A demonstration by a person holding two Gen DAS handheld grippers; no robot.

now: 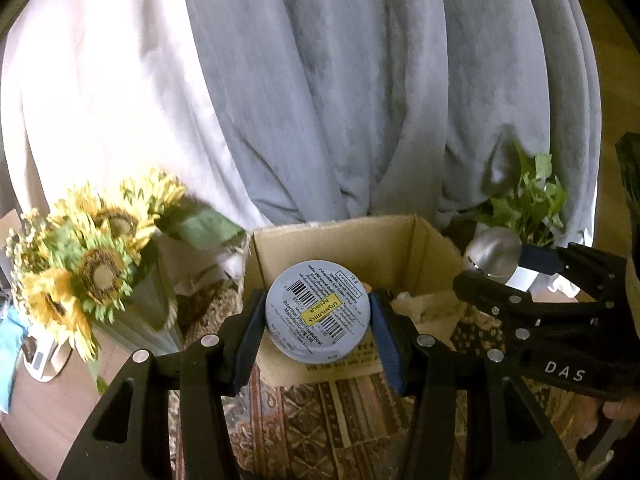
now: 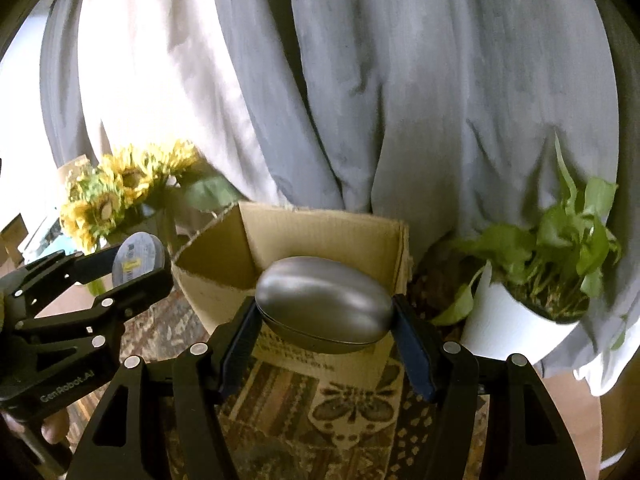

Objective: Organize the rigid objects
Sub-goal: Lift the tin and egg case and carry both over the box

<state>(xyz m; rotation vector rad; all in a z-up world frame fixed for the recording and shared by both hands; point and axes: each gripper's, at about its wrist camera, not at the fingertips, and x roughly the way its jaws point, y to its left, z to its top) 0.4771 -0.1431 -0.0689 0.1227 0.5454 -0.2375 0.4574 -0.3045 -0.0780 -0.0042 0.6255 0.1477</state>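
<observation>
Both claws were closed on something: the left gripper (image 1: 318, 322) pinched a round tin (image 1: 316, 310) between its blue pads, and the right gripper (image 2: 326, 320) held a smooth metal case (image 2: 324, 308) shaped like an egg. Each thing was carried in the air in front of an open cardboard box (image 1: 340, 240), which stood at about 12 o'clock from both claws on a patterned cloth (image 1: 340, 420). Behind the box hung a grey curtain (image 1: 360, 100) that closed the whole background. A bunch of sunflowers (image 1: 92, 256) stood at 10 o'clock from the left claw, and a green plant (image 2: 552, 248) in a white pot (image 2: 504, 324) stood at 2 o'clock from the right claw; both were beside the box, not in the way between the claws and it. The left wrist view showed the flat face of the tin, pale grey, with barcodes, small print and a yellow sticker, while the right wrist view showed this tin only from its edge at 9 o'clock. The right wrist view showed the metal case whole, dull silver with a seam around its lower part; in the left wrist view only its rounded end appeared at 3 o'clock. A small white device (image 1: 40, 360) lay at 8 o'clock in the left view only.
</observation>
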